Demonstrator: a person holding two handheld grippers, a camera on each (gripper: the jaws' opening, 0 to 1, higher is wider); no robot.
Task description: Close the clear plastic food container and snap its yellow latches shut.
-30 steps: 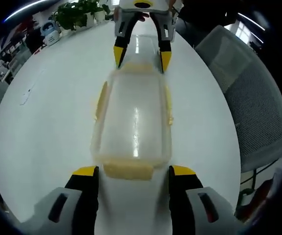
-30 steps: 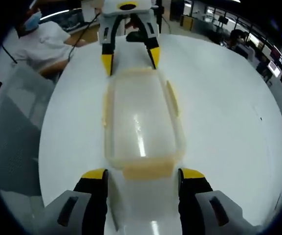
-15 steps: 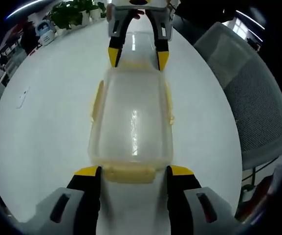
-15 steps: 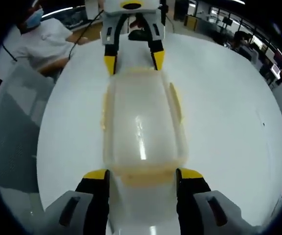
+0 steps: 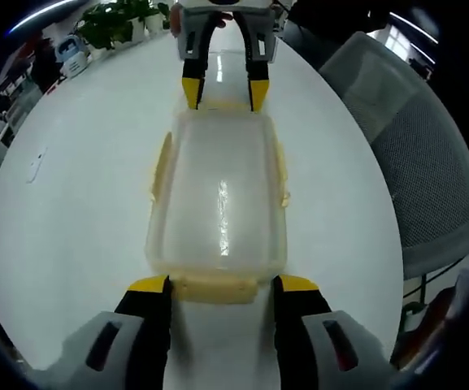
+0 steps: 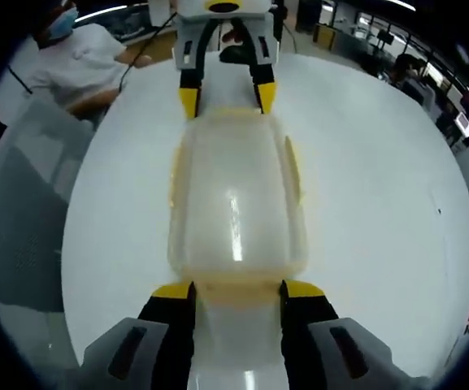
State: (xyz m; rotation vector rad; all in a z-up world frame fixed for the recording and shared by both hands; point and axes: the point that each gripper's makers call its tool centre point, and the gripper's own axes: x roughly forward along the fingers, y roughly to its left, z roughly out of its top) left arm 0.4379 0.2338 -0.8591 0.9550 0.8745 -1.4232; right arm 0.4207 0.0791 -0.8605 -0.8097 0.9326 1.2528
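Open-plan office: long white table [image 5: 71, 203], mesh chair [image 5: 417, 162], potted plants [image 5: 116, 20], distant desks [image 6: 364, 32].

left gripper [image 5: 221, 284]: grey bodies, black jaws, yellow tips
right gripper [image 6: 236, 291]: same grey, black, yellow

One container [image 5: 218, 203], four latches [image 5: 215, 286], two grippers [image 5: 220, 284].

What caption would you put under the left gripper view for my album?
Two yellow-tipped grippers, left and right, bracket the end latches of a clear plastic food container on a white round table.
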